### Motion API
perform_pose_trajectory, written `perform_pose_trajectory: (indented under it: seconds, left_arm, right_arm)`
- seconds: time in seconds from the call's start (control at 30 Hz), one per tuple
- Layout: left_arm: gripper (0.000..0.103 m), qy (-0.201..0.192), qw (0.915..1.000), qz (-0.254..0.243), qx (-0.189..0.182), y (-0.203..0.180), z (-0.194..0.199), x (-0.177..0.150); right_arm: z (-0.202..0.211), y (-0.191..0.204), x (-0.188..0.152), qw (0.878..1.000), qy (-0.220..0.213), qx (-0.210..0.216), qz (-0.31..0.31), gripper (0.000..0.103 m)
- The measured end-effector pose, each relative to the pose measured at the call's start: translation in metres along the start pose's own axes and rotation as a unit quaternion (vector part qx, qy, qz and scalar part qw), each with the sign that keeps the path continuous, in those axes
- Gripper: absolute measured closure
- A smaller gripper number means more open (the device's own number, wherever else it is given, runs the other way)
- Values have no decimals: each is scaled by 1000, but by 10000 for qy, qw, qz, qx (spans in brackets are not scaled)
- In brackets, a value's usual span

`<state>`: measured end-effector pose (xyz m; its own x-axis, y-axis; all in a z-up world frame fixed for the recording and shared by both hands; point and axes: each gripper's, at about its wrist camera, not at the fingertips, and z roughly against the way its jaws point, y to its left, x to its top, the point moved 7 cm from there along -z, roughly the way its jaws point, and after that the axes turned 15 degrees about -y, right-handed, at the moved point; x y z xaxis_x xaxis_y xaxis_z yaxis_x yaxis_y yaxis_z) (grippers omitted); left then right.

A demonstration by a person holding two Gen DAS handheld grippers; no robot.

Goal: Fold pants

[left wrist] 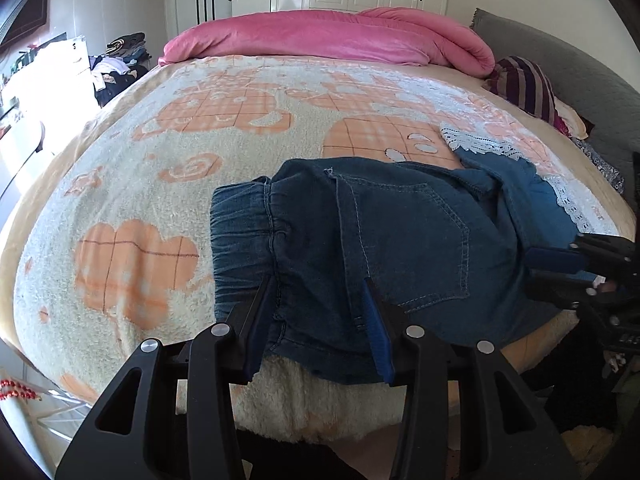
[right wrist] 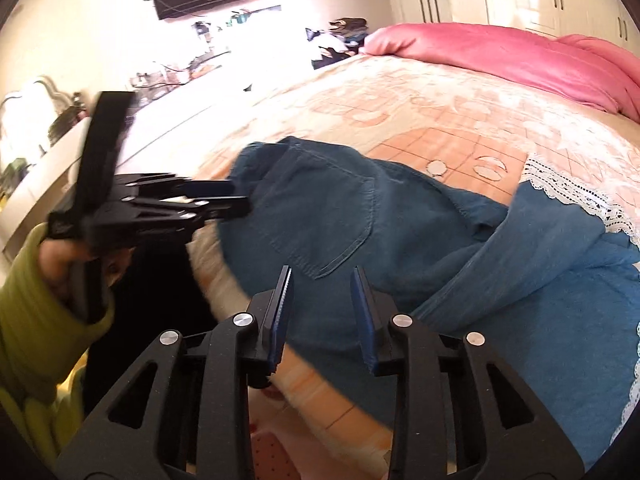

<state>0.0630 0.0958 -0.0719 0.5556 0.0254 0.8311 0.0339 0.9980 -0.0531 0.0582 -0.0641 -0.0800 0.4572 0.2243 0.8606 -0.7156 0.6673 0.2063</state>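
Blue denim pants [left wrist: 400, 232] lie crumpled on the near part of the bed, back pocket up, elastic waistband to the left and white lace-trimmed hems [left wrist: 480, 144] to the right. My left gripper [left wrist: 317, 280] is closed on the bunched waistband, with denim filling the gap between its pads. From the right wrist view the left gripper [right wrist: 240, 197] sits at the left edge of the pants [right wrist: 400, 240], held by a hand in a yellow-green sleeve [right wrist: 32, 300]. My right gripper [right wrist: 321, 270] stands open just above the denim below the pocket, pads touching nothing. That right gripper [left wrist: 530, 272] shows at the pants' right side.
The bed carries a cream and orange fleece blanket [left wrist: 160, 160]. A rolled pink duvet [left wrist: 320, 36] lies along the far side and a striped cloth [left wrist: 524, 84] at the far right. The bed's near edge runs just under both grippers. Cluttered furniture stands off to the left.
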Motion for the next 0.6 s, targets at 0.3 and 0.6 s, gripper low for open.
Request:
perform_pose_trajectory:
  seconds: [0.3, 0.6]
  left_arm:
    - [61, -79, 9999, 143, 2, 2, 4, -1]
    - [52, -539, 9974, 464, -107, -1, 41, 23]
  right_arm:
    - [-13, -24, -26, 9972, 500, -63, -553, 75]
    - [52, -66, 4, 9954, -310, -555, -721, 58]
